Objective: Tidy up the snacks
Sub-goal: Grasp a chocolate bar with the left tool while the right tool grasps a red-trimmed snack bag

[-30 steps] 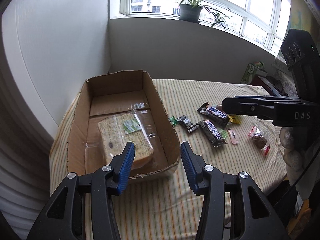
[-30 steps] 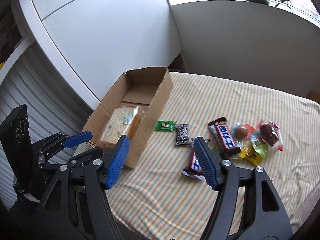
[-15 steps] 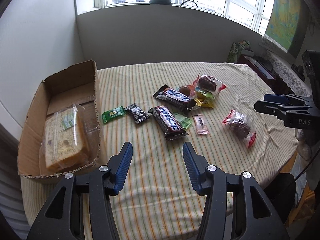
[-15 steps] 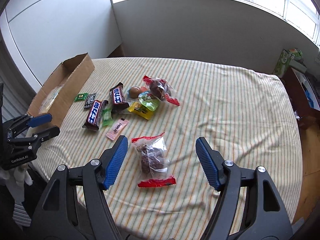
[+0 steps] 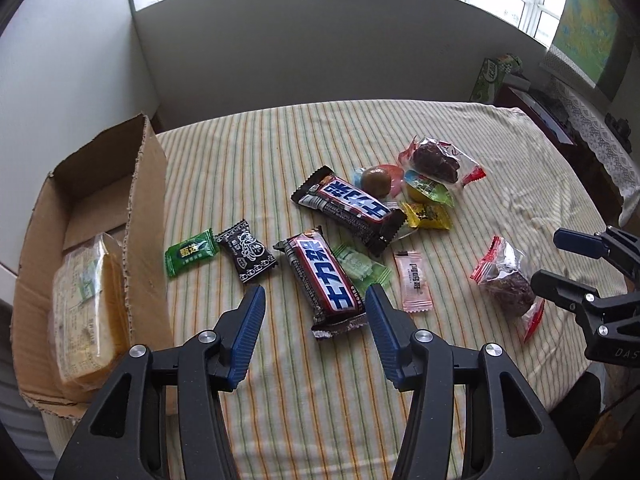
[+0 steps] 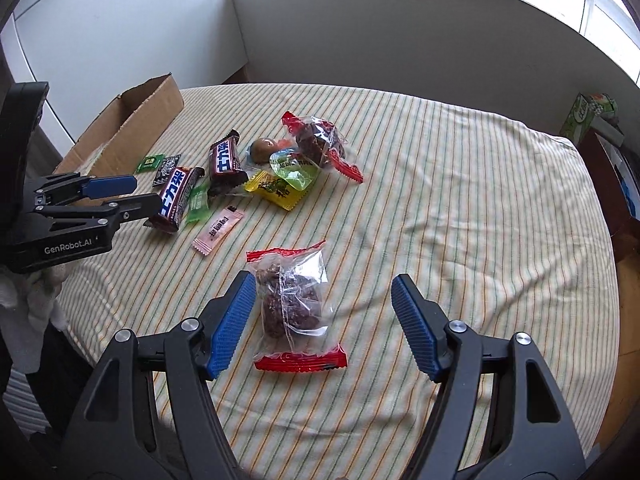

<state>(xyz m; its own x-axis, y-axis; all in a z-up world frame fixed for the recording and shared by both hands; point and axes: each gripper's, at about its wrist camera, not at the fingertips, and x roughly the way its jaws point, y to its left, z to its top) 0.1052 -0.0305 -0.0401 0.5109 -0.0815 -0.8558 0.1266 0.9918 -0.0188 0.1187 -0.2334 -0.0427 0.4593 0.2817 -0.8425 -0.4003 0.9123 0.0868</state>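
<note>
Right wrist: left hand-held gripper (image 6: 120, 194) reads "GenRobot.AI"; both hand-held grippers wide open, empty.

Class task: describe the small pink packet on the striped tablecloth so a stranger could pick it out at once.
Start at the cardboard box and cross the striped tablecloth past both chocolate bars. The pink packet lies flat just beyond the nearer bar: the only pale pink, slim, opaque wrapper.

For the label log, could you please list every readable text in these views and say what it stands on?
"GenRobot.AI": side of the left gripper.
"DAS": cut off, on the right gripper.
"士力架": both chocolate bars.
Small candy wrappers and the green carton: too blurred.
</note>
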